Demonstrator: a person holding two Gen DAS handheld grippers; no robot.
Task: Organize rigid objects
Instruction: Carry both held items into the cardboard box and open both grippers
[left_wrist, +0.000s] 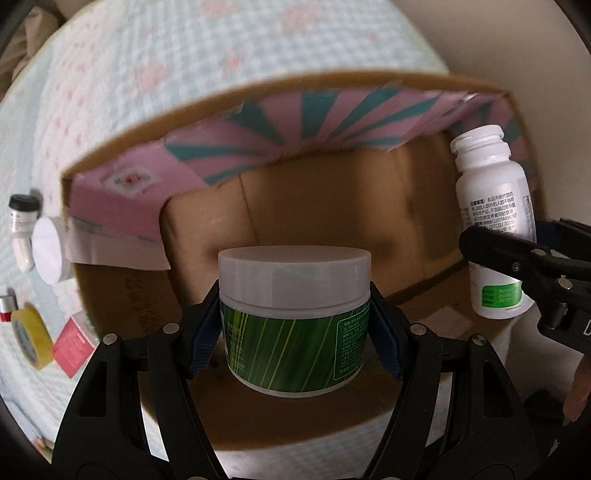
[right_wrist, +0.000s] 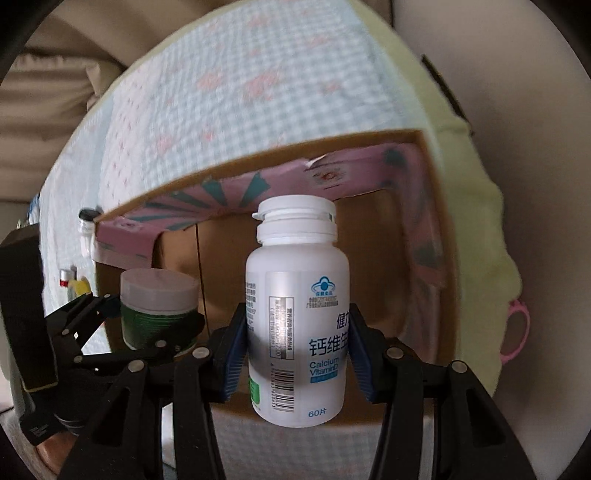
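- The quilted checked cover (left_wrist: 155, 85) spreads under everything, and the cardboard box (left_wrist: 332, 206) sits on it, its open top facing up.
- Cardboard box: brown walls with pink-and-teal printed flaps (left_wrist: 258, 125) folded along its far rim.
- Left gripper (left_wrist: 295, 325): clamped on the green-labelled jar (left_wrist: 295, 325), both blue pads pressed to its sides; the jar is upright with a pale lid, held over the near part of the box.
- Right gripper (right_wrist: 297, 347): closed around the white calcium bottle (right_wrist: 297, 314), upright, cap lifted slightly askew; it is held over the box's right side, beside the jar.
- Outside the box's left wall, on the cover: a white round lid or tub (left_wrist: 48, 251), a small black-capped vial (left_wrist: 23, 218), a yellow tape roll (left_wrist: 31, 338), a pink carton (left_wrist: 72, 347) and a small red-and-silver item (left_wrist: 7, 308).
- Right of the box, a pink ring (right_wrist: 515, 332) lies at the cover's edge.
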